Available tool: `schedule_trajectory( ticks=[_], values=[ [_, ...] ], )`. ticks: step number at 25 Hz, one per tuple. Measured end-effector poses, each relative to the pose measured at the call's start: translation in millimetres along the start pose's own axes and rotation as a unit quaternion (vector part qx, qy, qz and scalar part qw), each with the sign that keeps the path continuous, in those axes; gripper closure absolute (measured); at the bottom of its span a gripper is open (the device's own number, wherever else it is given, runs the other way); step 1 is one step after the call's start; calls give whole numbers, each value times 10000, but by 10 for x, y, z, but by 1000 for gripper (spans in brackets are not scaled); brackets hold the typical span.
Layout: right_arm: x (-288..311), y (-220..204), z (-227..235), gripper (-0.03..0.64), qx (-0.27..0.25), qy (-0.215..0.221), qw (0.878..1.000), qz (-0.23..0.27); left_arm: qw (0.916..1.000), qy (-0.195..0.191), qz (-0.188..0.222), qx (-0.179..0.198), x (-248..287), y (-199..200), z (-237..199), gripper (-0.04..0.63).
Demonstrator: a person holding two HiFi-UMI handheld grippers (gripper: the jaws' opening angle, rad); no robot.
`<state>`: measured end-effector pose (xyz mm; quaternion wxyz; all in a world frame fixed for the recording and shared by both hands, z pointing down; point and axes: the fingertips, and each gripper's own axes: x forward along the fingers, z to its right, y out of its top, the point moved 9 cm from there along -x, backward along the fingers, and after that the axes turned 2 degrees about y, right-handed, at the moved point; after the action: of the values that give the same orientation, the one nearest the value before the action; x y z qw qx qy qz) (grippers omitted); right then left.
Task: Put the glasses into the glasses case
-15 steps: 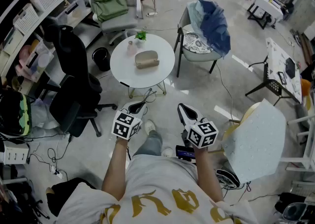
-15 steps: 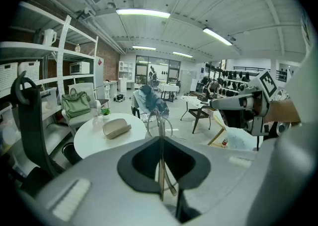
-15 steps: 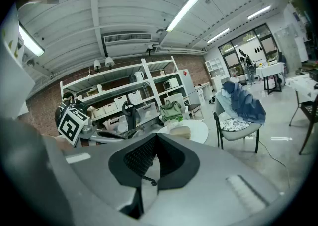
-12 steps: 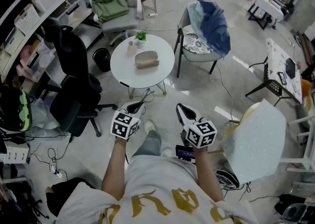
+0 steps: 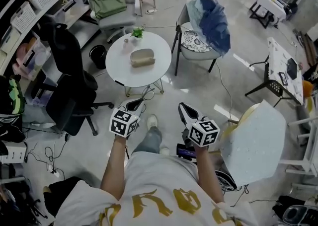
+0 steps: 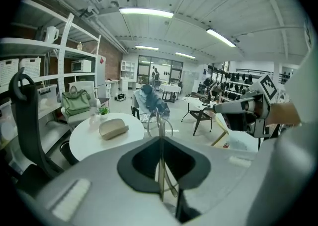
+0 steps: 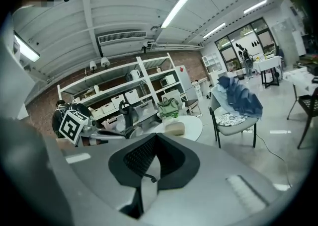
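Observation:
A closed beige glasses case (image 5: 142,57) lies on the round white table (image 5: 124,68), well ahead of both grippers. My left gripper (image 5: 137,102) is shut on thin wire-framed glasses (image 5: 147,92), which stick out forward past its tips. In the left gripper view the glasses (image 6: 160,119) stand between the shut jaws of the left gripper (image 6: 160,139), with the case (image 6: 113,128) beyond on the table (image 6: 89,143). My right gripper (image 5: 183,109) is shut and holds nothing. The right gripper view shows its jaws (image 7: 155,136) closed and the case (image 7: 175,128) far off.
A small potted plant (image 5: 136,33) and a pink bottle (image 5: 125,41) stand at the table's back. A black office chair (image 5: 64,86) is to the left, and a chair draped with blue cloth (image 5: 206,26) is to the right. A pale chair (image 5: 258,143) stands by my right side.
The head view has shifted slightly, so the table now sits a little further left. Both grippers keep the same pose, and the left one still holds the glasses.

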<state>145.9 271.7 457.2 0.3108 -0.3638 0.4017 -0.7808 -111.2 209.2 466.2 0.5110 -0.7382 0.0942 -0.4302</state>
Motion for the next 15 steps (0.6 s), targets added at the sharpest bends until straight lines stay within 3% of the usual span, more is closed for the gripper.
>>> schedule_trajectory(
  ticks=[7, 15],
  values=[
    [450, 163, 434, 593, 104, -57, 9997, -216, 9999, -74, -56, -96, 558, 183, -327, 581],
    [1279, 791, 945, 592, 5, -111, 9990, -425, 9996, -114, -152, -217, 1288, 657, -1047, 581]
  ],
)
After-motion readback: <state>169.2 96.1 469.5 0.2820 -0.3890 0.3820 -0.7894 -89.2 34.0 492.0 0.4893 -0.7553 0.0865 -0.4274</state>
